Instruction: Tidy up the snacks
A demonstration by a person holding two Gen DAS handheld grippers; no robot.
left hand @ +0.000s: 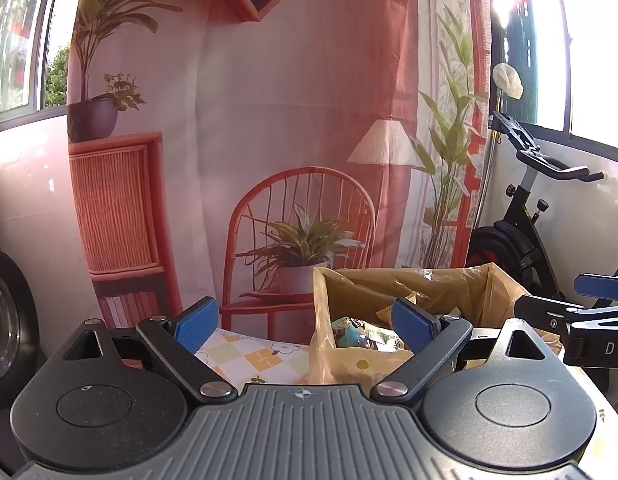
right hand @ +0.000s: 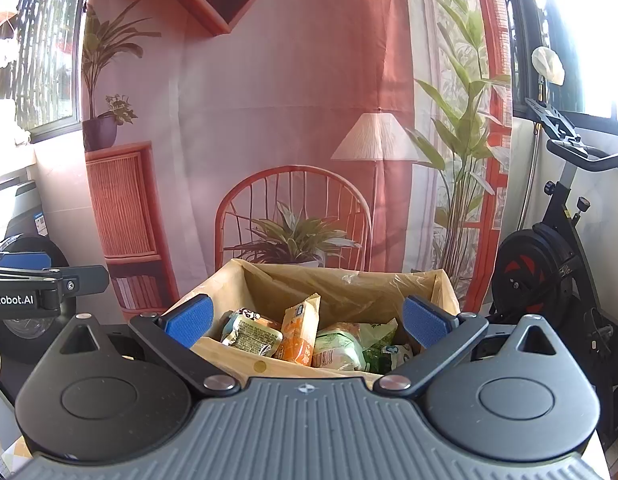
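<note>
— What surface and room do you have?

— I see a checked yellow-and-white tablecloth before a printed backdrop of a red wicker chair, with a black exercise bike to the right.

— Do the views differ?

— My left wrist view shows the cloth; my right looks straight into the tan plastic-lined box.

— Contents?

— An orange snack packet stands among pale green wrapped snacks.

— Grippers?

— My left gripper and right gripper are both spread wide, holding nothing.
</note>
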